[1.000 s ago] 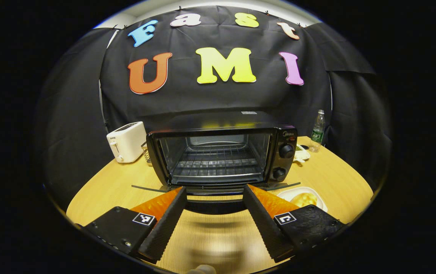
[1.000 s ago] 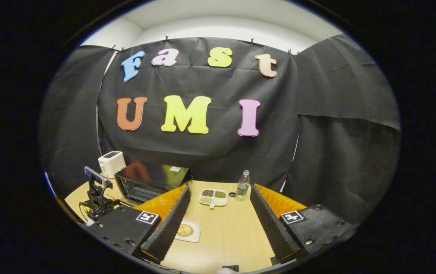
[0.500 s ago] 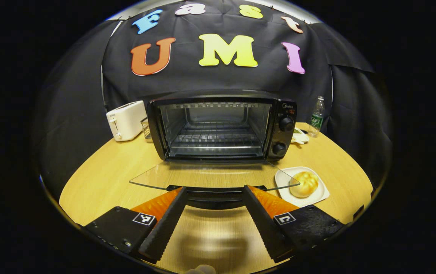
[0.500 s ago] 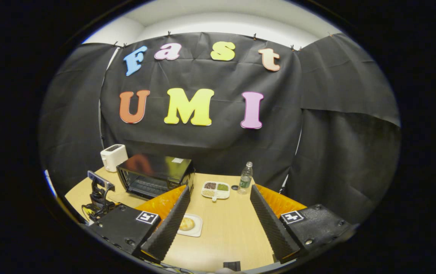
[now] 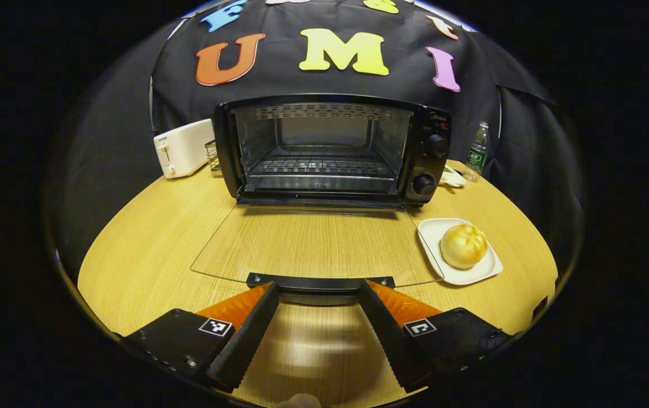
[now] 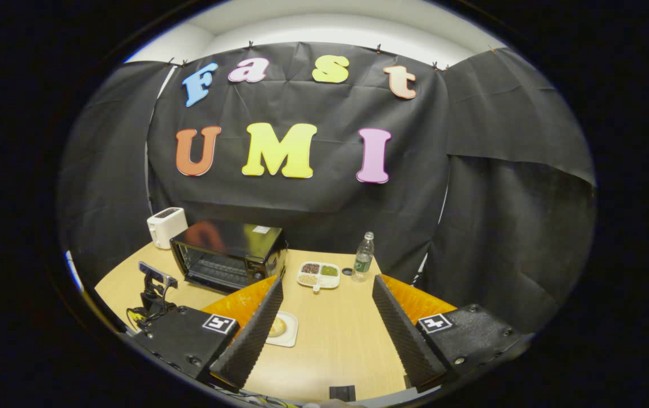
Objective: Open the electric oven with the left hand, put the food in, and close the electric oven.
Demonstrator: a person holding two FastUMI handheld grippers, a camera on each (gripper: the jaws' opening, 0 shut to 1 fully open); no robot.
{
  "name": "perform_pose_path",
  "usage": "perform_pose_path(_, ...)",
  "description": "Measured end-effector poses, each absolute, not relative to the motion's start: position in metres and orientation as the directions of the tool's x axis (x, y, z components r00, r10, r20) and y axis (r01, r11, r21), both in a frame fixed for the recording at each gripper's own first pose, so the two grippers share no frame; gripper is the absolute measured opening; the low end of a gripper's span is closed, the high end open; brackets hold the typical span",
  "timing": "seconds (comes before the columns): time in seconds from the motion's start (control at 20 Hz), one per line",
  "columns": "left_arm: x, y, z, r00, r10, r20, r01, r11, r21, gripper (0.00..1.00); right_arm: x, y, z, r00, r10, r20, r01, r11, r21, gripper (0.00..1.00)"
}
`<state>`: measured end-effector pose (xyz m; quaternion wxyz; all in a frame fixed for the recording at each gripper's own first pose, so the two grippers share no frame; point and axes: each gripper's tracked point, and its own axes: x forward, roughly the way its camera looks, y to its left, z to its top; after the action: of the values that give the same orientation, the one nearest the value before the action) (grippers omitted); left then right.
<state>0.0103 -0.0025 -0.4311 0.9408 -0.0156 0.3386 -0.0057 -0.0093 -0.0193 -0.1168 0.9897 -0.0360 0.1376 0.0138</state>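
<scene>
Glass oven door lies flat; your left gripper straddles its handle, contact unclear. The white plate holds a bun; your right gripper is spread, empty.

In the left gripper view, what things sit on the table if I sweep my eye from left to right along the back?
White toaster → small wire rack → black oven, with its door lying open → plate with the bun → water bottle.
</scene>
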Motion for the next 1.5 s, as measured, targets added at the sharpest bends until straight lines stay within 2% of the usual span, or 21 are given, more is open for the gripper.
perform_pose_path(0.25, 0.008, -0.002, -0.433, 0.767, -0.02, -0.642, 0.004, 1.0, -0.027, 0.94, -0.009, -0.023, -0.128, 0.954, 0.012, -0.298, -0.029, 0.998, -0.053, 0.99)
perform_pose_path(0.45, 0.012, 0.0, -0.416, 0.795, -0.019, -0.606, 0.001, 1.0, -0.029, 0.93, -0.004, -0.021, -0.12, 0.961, 0.018, -0.275, -0.033, 0.998, -0.051, 0.99)
perform_pose_path(0.75, 0.018, 0.017, -0.327, 0.877, 0.0, -0.48, -0.008, 1.0, -0.016, 0.93, 0.004, -0.005, -0.113, 0.975, 0.052, -0.215, -0.066, 0.996, -0.058, 1.0)
perform_pose_path(1.05, 0.004, 0.026, -0.179, 0.972, -0.005, -0.235, 0.009, 1.0, 0.017, 0.93, 0.017, 0.024, -0.191, 0.95, 0.08, -0.301, -0.102, 0.993, -0.057, 0.99)
perform_pose_path(1.35, -0.015, 0.035, -0.069, 0.997, 0.015, -0.075, -0.016, 1.0, -0.016, 0.93, 0.034, 0.067, -0.307, 0.882, 0.135, -0.451, -0.142, 0.99, 0.019, 1.0)
perform_pose_path(1.4, -0.016, 0.037, -0.057, 0.999, 0.019, -0.051, -0.019, 1.0, -0.011, 0.83, 0.039, 0.074, -0.322, 0.874, 0.136, -0.467, -0.149, 0.989, 0.009, 0.99)
perform_pose_path(1.45, -0.017, 0.038, -0.048, 0.999, 0.021, -0.043, -0.021, 1.0, -0.009, 0.93, 0.045, 0.082, -0.335, 0.864, 0.145, -0.482, -0.16, 0.987, 0.012, 0.99)
perform_pose_path(1.5, -0.018, 0.039, -0.042, 0.999, 0.023, -0.035, -0.023, 1.0, -0.009, 0.93, 0.052, 0.089, -0.35, 0.85, 0.153, -0.503, -0.164, 0.986, 0.023, 1.0)
